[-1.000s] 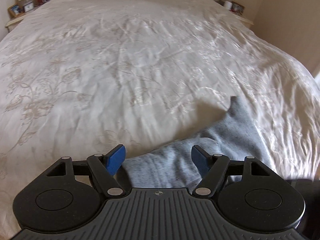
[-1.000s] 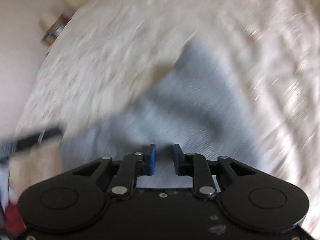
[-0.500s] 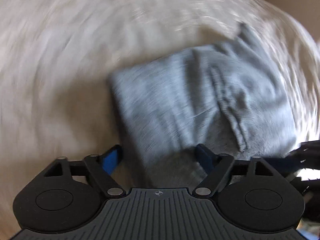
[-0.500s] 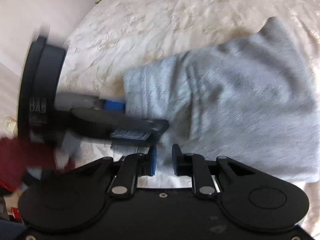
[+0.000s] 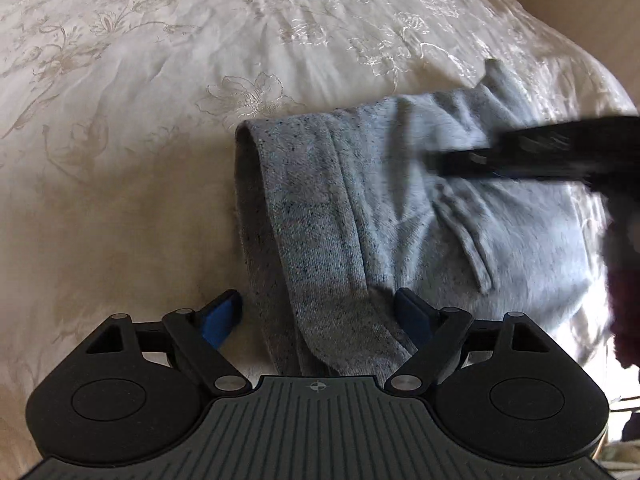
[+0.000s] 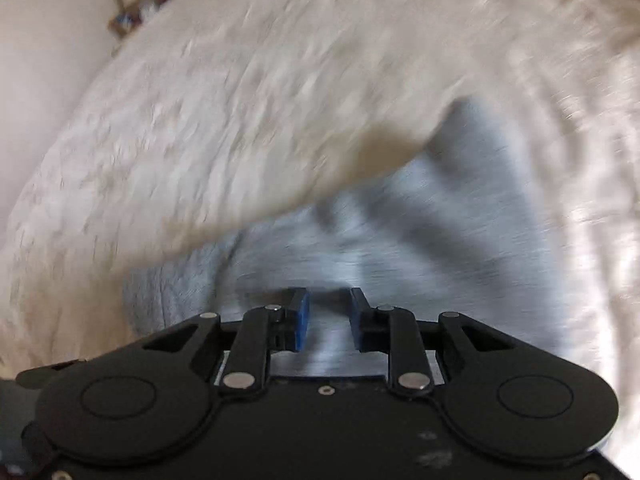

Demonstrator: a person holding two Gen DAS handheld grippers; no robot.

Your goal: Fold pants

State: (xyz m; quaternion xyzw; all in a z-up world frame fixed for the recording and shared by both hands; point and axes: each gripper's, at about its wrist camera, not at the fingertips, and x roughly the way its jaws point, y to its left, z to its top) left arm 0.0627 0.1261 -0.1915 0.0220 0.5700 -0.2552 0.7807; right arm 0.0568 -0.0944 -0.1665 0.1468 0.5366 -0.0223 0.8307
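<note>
The pants (image 5: 380, 208) lie folded on the bed (image 5: 160, 80), toward its right edge, with the folded edge on their left side. The left gripper (image 5: 318, 316) sits at the near end of the pants, one finger on either side of the cloth. The right gripper (image 6: 329, 316) is over the pants from the right. A nightstand (image 6: 136, 12) stands behind the bed's far left corner.
</note>
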